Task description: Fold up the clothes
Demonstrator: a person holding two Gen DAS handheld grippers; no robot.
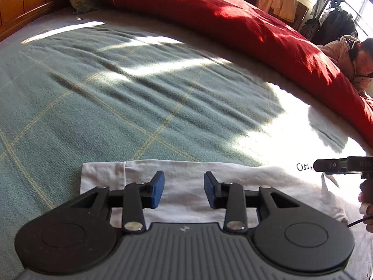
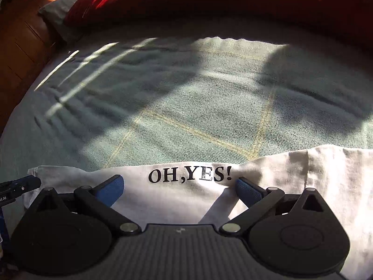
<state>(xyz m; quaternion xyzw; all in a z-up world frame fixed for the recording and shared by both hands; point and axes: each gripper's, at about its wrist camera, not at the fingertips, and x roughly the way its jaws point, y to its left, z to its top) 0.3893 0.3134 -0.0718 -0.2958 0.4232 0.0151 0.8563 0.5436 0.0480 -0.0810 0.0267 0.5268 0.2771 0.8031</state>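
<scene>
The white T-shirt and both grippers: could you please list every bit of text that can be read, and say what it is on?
"OH,YES!": black print on the white T-shirt, clear in the right wrist view.
"On,": the same print in the left wrist view, cut off by the right gripper.
"DAS": faint on the right gripper's side; the rest is cut off.
"ot.AI": on the left gripper, partly cut off.

The left gripper (image 1: 184, 190) hovers open above a white T-shirt (image 1: 186, 200). The shirt lies on a green plaid blanket (image 1: 116, 98).
</scene>
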